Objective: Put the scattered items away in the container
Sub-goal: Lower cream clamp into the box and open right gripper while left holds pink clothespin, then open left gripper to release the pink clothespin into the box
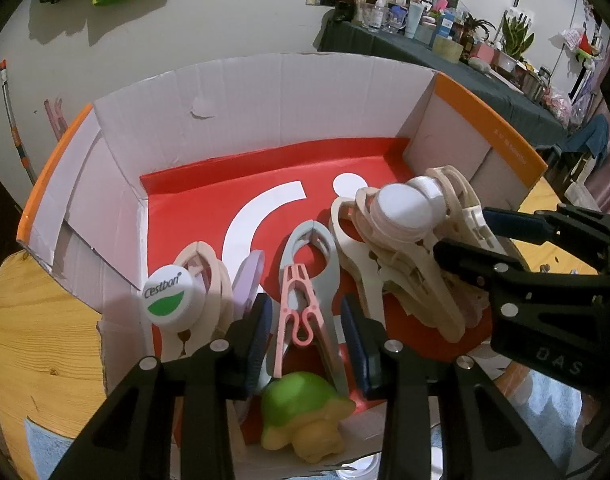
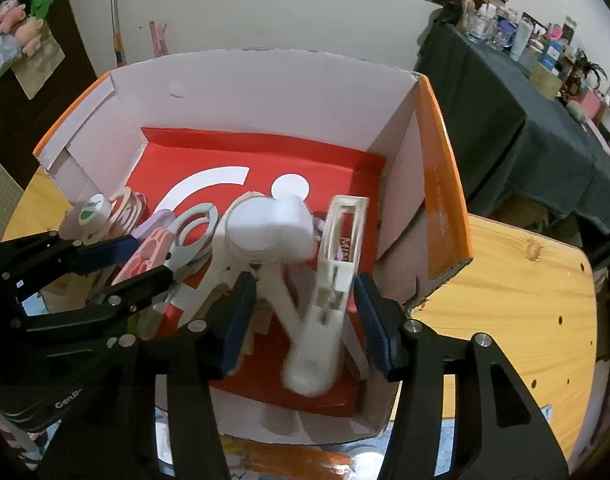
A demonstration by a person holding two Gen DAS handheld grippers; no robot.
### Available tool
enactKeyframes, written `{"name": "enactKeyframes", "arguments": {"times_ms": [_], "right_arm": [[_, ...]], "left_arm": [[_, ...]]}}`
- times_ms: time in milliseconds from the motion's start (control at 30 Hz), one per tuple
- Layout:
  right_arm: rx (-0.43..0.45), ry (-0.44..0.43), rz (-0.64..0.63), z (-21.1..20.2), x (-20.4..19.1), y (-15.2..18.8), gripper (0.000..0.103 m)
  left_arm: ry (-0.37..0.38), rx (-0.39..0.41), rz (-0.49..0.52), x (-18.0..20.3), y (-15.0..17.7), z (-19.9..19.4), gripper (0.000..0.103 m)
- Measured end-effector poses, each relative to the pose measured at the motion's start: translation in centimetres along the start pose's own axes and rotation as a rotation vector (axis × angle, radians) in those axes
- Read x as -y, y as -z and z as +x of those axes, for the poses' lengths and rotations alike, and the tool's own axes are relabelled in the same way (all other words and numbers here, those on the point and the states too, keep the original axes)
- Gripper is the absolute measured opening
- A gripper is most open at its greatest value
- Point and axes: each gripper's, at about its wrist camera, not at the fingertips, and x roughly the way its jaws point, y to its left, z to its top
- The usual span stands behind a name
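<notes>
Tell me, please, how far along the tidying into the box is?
Mostly done: the cardboard box already holds clips, a Cestbon cap and a green turtle toy. The left gripper straddles a pink clip; the right gripper straddles a white clip, neither squeezed. Leftovers outside can't be seen.

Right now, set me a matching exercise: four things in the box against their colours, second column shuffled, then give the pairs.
Things:
1. Turtle toy
2. Bottle cap reading Cestbon
3. Small clip between the left gripper's open jaws
4. Floor of the cardboard box

Colours:
A. Pink
B. Red with white shapes
C. Green shell, yellow body
D. White with a green leaf

Pairs: 1-C, 2-D, 3-A, 4-B
</notes>
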Motion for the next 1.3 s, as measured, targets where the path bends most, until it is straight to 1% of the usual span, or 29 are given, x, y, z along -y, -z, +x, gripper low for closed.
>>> {"name": "enactKeyframes", "arguments": {"times_ms": [433, 500, 567, 833, 933, 1000, 1100, 1233, 1300], "right_arm": [[-0.01, -0.006, 0.014, 0.3, 0.5, 0.0, 0.05], [-0.011, -0.003, 0.017, 0.4, 0.6, 0.0, 0.054], [-0.01, -0.002, 0.022, 0.4, 0.8, -0.1, 0.056], [-0.003, 0.015, 0.033, 0.2, 1.0, -0.2, 0.057], [0.008, 0.017, 0.034, -0.1, 0.9, -0.2, 0.062], [0.017, 0.024, 0.031, -0.4, 1.0, -0.2, 0.063], [0.026, 0.03, 0.026, -0.8, 0.8, -0.2, 0.063], [0.036, 0.025, 0.023, -1.4, 0.6, -0.2, 0.063], [0.043, 0.022, 0.02, -1.9, 0.5, -0.1, 0.066]], "left_arm": [[0.001, 0.002, 0.004, 0.1, 0.0, 0.2, 0.039], [0.001, 0.003, 0.005, 0.1, -0.1, 0.2, 0.039], [0.003, 0.004, 0.006, 0.1, -0.1, 0.1, 0.039], [-0.008, 0.019, 0.021, 0.5, -0.1, -0.1, 0.042], [-0.009, 0.026, 0.023, 0.5, -0.1, -0.4, 0.043], [-0.01, 0.031, 0.025, 0.5, -0.1, -0.6, 0.043], [-0.011, 0.037, 0.024, 0.5, -0.2, -1.0, 0.044], [-0.002, 0.053, 0.016, 0.4, -0.2, -2.1, 0.05], [-0.004, 0.064, 0.02, 0.4, -0.2, -2.8, 0.053]]}}
